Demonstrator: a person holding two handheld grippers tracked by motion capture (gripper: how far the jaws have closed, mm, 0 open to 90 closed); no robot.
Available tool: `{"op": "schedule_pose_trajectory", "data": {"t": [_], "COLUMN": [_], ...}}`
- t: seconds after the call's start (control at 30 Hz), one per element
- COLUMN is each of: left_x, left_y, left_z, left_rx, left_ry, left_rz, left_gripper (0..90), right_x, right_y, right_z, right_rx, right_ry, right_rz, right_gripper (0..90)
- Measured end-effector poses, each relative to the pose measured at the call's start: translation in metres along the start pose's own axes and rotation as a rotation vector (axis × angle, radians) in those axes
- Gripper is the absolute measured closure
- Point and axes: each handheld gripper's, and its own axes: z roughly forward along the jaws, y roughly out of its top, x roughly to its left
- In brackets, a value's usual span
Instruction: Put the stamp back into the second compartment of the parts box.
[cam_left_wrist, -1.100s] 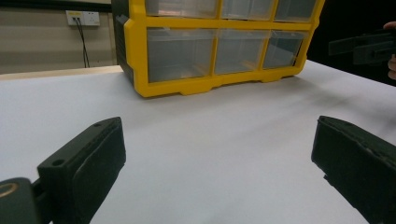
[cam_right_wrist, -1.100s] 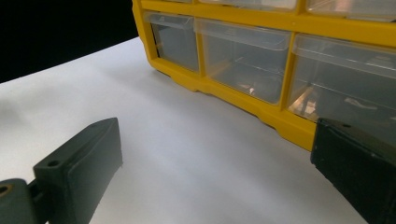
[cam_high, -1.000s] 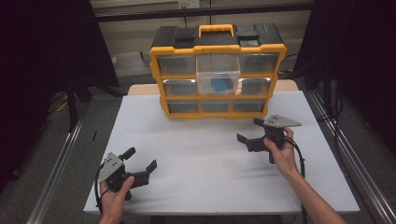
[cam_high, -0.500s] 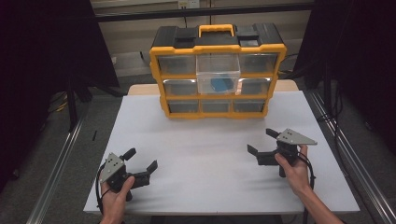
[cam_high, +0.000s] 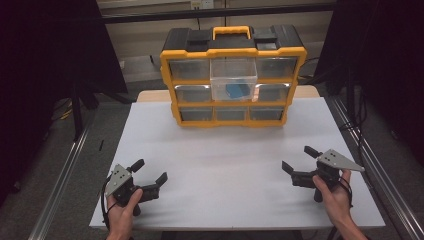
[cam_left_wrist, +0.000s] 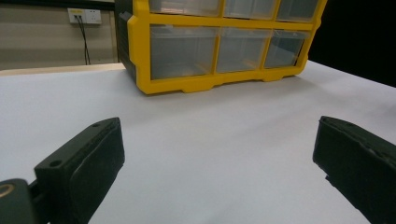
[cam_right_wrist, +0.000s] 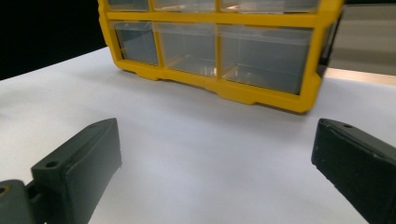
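Standing at the far middle of the worktop (cam_high: 235, 165) is a boxy organiser (cam_high: 232, 75) of glossy yellow plastic with a black lid and a yellow handle. Its drawers are clear, smooth-walled plastic in three rows; the middle drawer (cam_high: 233, 80) sticks out toward the near side, with a flat blue thing (cam_high: 234, 90) inside. The worktop is a matte white sheet, plain and smooth.

The left gripper (cam_high: 150, 172) sits near the near left corner and the right gripper (cam_high: 297, 160) near the near right edge, both well apart from the organiser. Each has blocky matte black fingers (cam_left_wrist: 79, 172) spread wide with nothing between them. Around the worktop the room is dark, with grey floor, metal rails and a pale far wall.
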Motion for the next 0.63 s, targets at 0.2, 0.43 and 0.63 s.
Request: {"op": "schedule_pose_trajectory", "data": {"t": [0.2,0.43,0.63], "left_x": [0.003,0.004,0.005], "left_y": [0.0,-0.001,-0.001], "left_z": [-0.003,-0.003,-0.002], "left_rx": [0.007,0.001,0.003], "left_ry": [0.005,0.016,0.018], "left_rz": [0.016,0.003,0.004], "left_gripper": [2.3,2.3,2.3], "right_x": [-0.007,-0.009,-0.009], "right_y": [-0.007,-0.015,-0.015], "right_z": [-0.016,-0.038,-0.031], "right_rx": [-0.002,0.0,0.018], "right_ry": [-0.052,-0.081,-0.069], "right_rz": [0.01,-0.002,-0.007], "right_gripper": [1.5,1.2,1.1]}}
